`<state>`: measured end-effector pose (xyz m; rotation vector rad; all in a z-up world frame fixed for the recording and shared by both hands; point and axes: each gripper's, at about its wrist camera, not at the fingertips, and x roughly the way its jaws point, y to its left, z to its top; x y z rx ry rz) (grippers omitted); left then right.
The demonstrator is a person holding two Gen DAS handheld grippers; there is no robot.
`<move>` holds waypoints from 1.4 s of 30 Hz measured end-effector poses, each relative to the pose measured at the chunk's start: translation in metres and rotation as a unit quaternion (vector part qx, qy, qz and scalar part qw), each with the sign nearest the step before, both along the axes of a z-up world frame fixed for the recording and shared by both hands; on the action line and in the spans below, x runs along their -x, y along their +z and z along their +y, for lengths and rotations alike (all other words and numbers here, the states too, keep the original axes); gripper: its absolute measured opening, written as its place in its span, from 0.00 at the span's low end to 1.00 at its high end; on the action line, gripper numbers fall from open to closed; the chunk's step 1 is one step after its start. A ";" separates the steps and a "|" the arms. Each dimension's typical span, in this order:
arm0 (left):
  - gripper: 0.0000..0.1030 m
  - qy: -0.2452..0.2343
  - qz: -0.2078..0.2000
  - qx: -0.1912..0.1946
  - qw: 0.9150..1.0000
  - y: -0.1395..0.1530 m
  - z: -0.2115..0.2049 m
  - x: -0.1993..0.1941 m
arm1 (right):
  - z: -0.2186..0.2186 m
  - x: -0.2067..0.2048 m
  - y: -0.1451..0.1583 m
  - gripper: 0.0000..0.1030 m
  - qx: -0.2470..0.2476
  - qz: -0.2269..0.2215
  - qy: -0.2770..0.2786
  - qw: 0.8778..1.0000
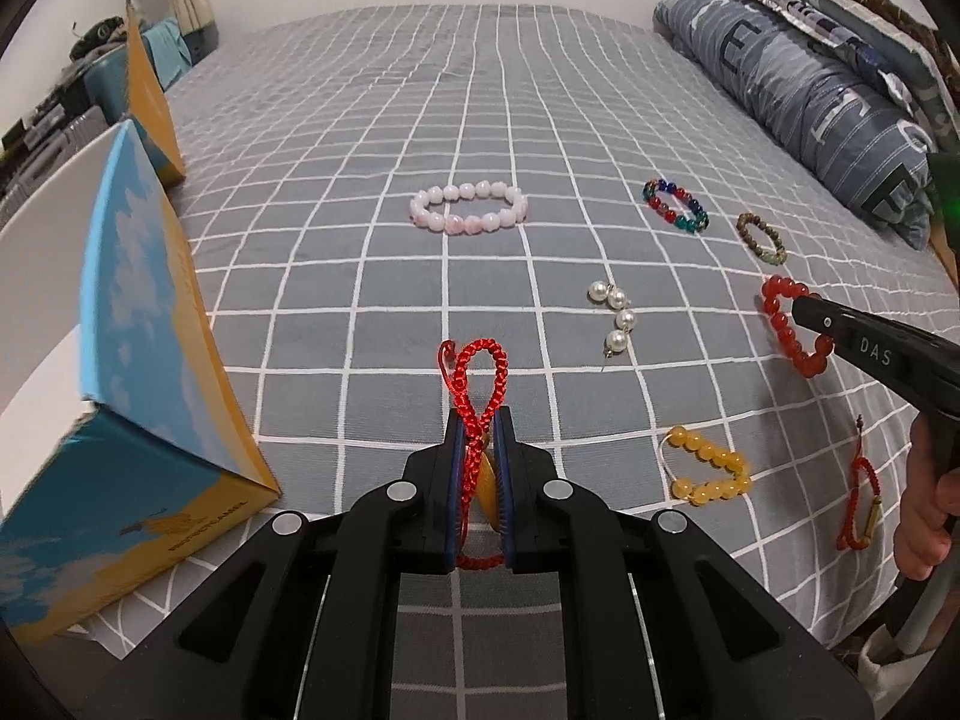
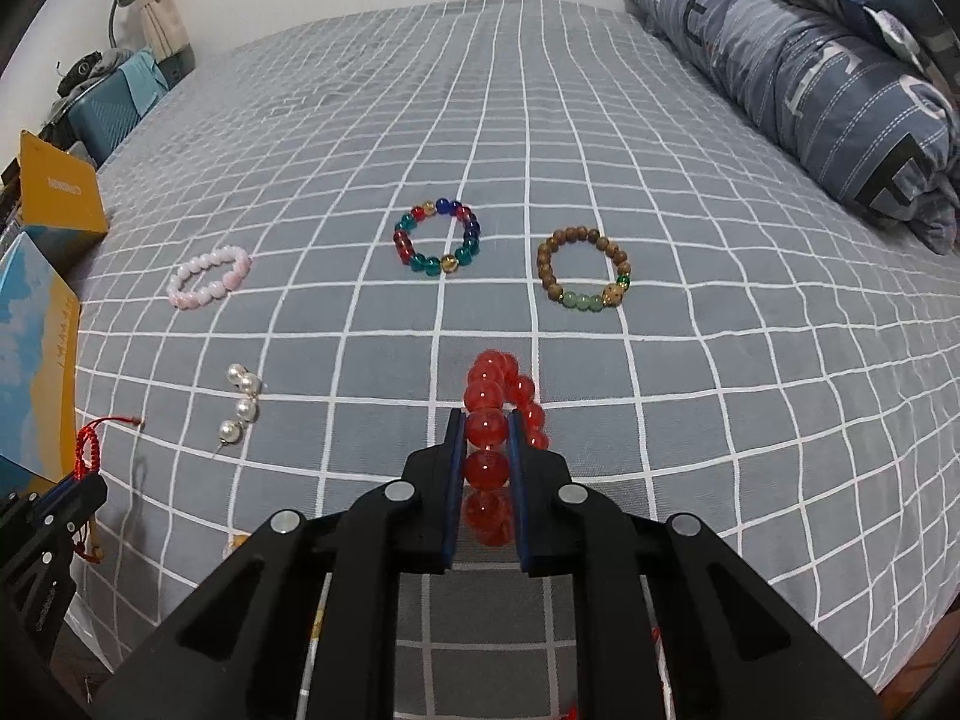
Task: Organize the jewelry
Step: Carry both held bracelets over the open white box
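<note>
My left gripper (image 1: pixel 480 420) is shut on a red braided cord bracelet (image 1: pixel 477 372) with a yellow charm, held just above the grey checked bedspread (image 1: pixel 360 276). My right gripper (image 2: pixel 485 420) is shut on a red bead bracelet (image 2: pixel 498 396); it also shows in the left wrist view (image 1: pixel 780 318) at the right gripper's tip (image 1: pixel 801 307). On the bed lie a pink bead bracelet (image 1: pixel 468 208), a multicoloured bead bracelet (image 2: pixel 437 238), a brown and green bead bracelet (image 2: pixel 582 270), pearl earrings (image 1: pixel 615 315), a yellow bead bracelet (image 1: pixel 708 468) and another red cord bracelet (image 1: pixel 861 498).
An open blue and yellow box (image 1: pixel 138 330) stands at the left edge of the bed, its lid (image 1: pixel 150 90) raised behind it. A folded striped quilt (image 2: pixel 810 72) lies along the right. A lamp and clutter stand beyond the bed's far left corner.
</note>
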<state>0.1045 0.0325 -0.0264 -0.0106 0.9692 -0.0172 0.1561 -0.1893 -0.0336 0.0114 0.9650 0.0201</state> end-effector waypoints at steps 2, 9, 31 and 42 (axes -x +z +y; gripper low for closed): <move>0.09 0.002 -0.005 0.002 1.000 0.004 0.002 0.003 | 0.002 0.003 0.004 0.12 0.001 -0.005 0.000 1.000; 0.09 0.010 -0.019 0.006 1.000 0.022 0.010 0.014 | 0.010 0.015 0.020 0.12 0.003 -0.017 0.005 1.000; 0.09 0.059 -0.071 0.007 0.996 0.081 0.054 0.048 | 0.071 0.046 0.081 0.12 0.006 -0.068 0.047 0.997; 0.09 0.111 -0.100 -0.003 0.989 0.111 0.094 0.066 | 0.135 0.045 0.111 0.12 -0.005 -0.098 0.094 0.991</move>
